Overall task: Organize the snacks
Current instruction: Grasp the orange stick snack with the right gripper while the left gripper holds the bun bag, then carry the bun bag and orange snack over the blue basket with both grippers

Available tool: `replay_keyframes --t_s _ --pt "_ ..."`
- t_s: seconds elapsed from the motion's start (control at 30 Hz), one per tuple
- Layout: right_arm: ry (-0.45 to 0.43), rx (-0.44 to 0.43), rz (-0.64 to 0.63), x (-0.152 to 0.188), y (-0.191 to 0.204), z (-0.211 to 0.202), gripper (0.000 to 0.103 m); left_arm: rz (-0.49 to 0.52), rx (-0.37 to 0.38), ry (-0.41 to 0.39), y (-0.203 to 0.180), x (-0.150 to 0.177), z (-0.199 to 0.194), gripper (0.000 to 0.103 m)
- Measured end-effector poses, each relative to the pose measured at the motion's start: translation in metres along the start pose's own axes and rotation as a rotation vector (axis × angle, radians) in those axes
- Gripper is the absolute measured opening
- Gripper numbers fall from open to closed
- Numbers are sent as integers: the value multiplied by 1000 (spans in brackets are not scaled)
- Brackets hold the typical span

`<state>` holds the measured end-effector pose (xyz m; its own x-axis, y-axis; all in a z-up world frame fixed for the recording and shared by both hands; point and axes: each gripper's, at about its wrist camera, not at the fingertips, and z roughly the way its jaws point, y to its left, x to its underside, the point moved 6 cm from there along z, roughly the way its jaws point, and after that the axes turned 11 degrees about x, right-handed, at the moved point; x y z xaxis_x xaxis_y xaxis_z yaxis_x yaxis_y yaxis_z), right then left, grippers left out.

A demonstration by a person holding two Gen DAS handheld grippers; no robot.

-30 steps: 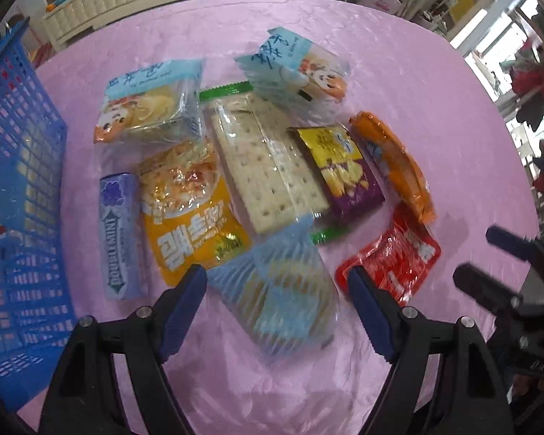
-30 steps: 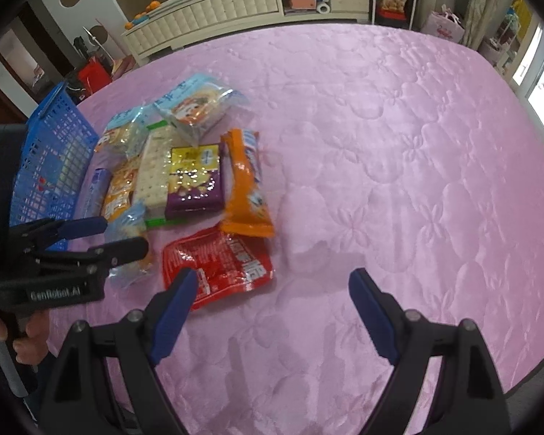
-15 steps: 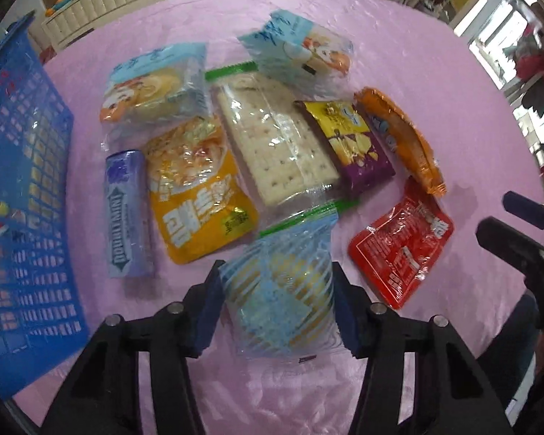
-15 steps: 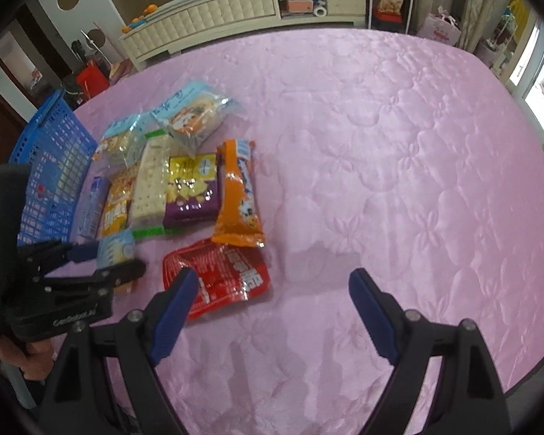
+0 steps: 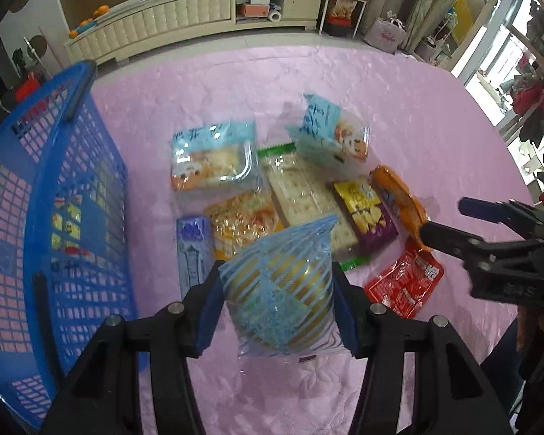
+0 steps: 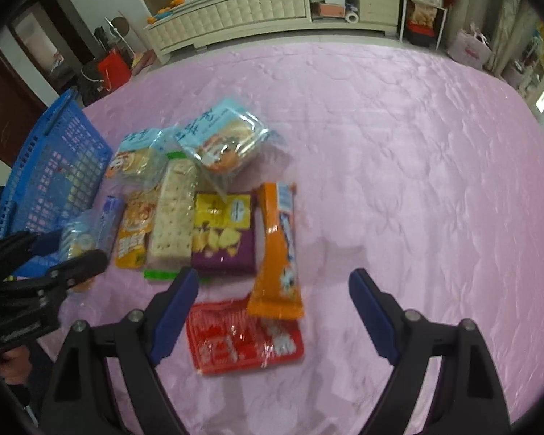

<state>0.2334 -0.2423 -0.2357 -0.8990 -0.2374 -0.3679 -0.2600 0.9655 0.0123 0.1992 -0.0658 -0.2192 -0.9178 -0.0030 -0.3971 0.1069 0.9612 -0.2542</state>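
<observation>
— What's the room like?
— I see a pink quilted cloth (image 6: 399, 152) over the whole table, a long white cabinet (image 6: 257, 11) behind it, and a bright window off to the right.
— And the snacks?
— Spread across the cloth beside a blue basket (image 5: 54, 217). My left gripper (image 5: 277, 301) is clenched on a blue-striped packet (image 5: 283, 297), which is held up in front of the pile. My right gripper (image 6: 272, 311) hangs spread wide over a red packet (image 6: 243, 337).
— Anything unclear?
— The lettering is blurred, the held packet hides part of the crackers (image 5: 304, 195), and the basket runs off the frame.
</observation>
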Motion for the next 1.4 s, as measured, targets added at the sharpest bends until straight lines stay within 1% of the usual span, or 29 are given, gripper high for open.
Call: replay_keyframes --t_s 0.07,0.13,0.2,0.23,0.27,0.3,0.33,0.37,0.47,0.63,0.73,0.97,1.03,1.1,1.17,1.3,1.4 --pt "13 -11 24 -5 -2 9 87 6 -1 1 2 -3 1 52" --pt "33 -12 52 -8 -5 19 81 2 3 6 2 -9 9 52" --pt "56 6 60 -7 -7 27 66 -4 8 10 6 -13 14 52" --pt "70 16 66 -5 -9 32 56 -5 10 11 6 -16 18 52" --pt "80 11 71 -5 -8 36 50 -5 16 12 7 -15 20 52" --pt "94 5 77 -2 -8 40 38 -6 22 13 8 -16 20 52" --pt "89 19 79 0 -8 41 28 -5 28 15 9 -15 21 52" --pt "75 47 72 0 -8 39 24 0 34 16 6 -17 27 52" --pt "57 36 101 7 -7 33 22 31 37 22 -4 -16 37 52" --pt "-43 14 176 18 -12 -7 21 93 16 9 -18 -16 27 52" --pt "-90 -16 193 26 -9 -37 21 100 25 -18 -22 -14 10 52" --pt "-175 -58 175 32 5 -93 21 109 23 -117 -28 -11 -41 52" --pt "-197 -78 170 30 18 -108 21 110 27 -140 -25 -9 -55 52" --pt "-215 -83 159 18 34 -115 21 113 26 -167 -20 -8 -72 52" --pt "-233 -88 140 15 43 -126 21 110 22 -188 -14 -7 -86 52" --pt "-253 -110 112 7 64 -138 21 87 24 -206 0 -4 -106 52" --pt "-290 -71 64 2 80 -148 21 89 -1 -223 14 -2 -124 52"
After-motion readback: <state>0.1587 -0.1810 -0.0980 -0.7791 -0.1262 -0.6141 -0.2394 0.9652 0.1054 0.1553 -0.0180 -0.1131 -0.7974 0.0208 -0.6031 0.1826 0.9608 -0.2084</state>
